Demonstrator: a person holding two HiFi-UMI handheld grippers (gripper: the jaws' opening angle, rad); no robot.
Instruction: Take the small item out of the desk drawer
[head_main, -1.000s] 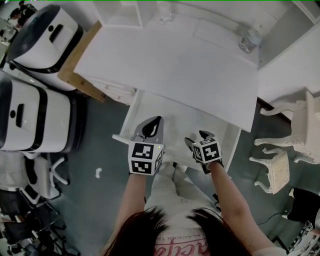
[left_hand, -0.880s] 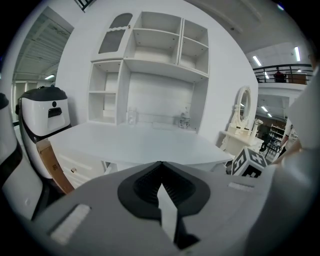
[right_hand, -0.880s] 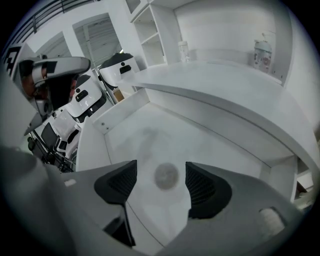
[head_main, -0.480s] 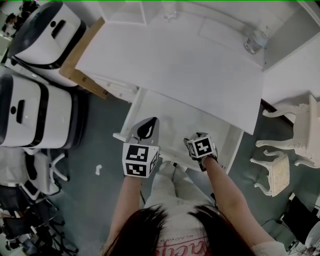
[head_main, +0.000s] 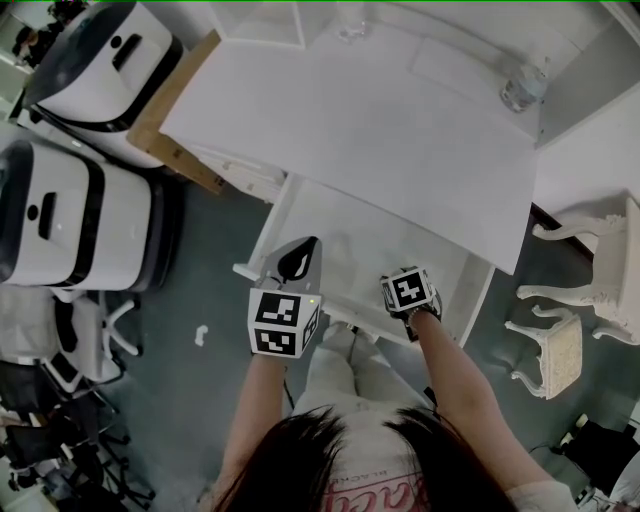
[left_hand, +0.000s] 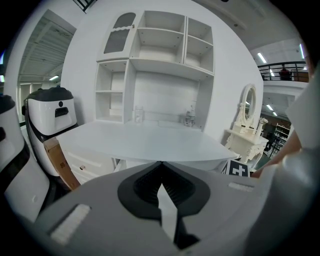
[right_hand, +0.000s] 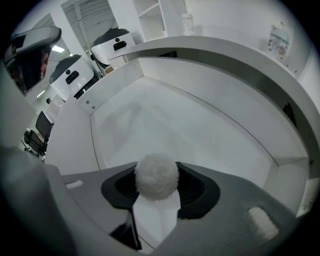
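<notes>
The white desk's (head_main: 350, 120) drawer (head_main: 380, 240) stands pulled out toward me. My right gripper (head_main: 408, 288) reaches down into the drawer's front right part, its marker cube hiding the jaws in the head view. In the right gripper view a small white fluffy ball (right_hand: 156, 176) sits between the jaws of the right gripper (right_hand: 156, 172). The jaws are closing and both pads touch its sides, above the bare drawer floor (right_hand: 175, 115). My left gripper (head_main: 303, 250) hovers at the drawer's front left corner, shut and empty, its tips (left_hand: 160, 165) meeting before the desk top (left_hand: 145, 142).
Two white-and-black machines (head_main: 70, 220) (head_main: 100, 60) stand left of the desk beside a brown board (head_main: 170, 110). A bottle (head_main: 522, 88) and a glass (head_main: 350, 25) stand at the desk's back. A white ornate stool (head_main: 560, 345) stands at the right. Open shelves (left_hand: 160, 60) rise behind.
My right gripper has tipped further down into the drawer, so its jaws are now hidden under the cube. The left gripper has hardly moved.
</notes>
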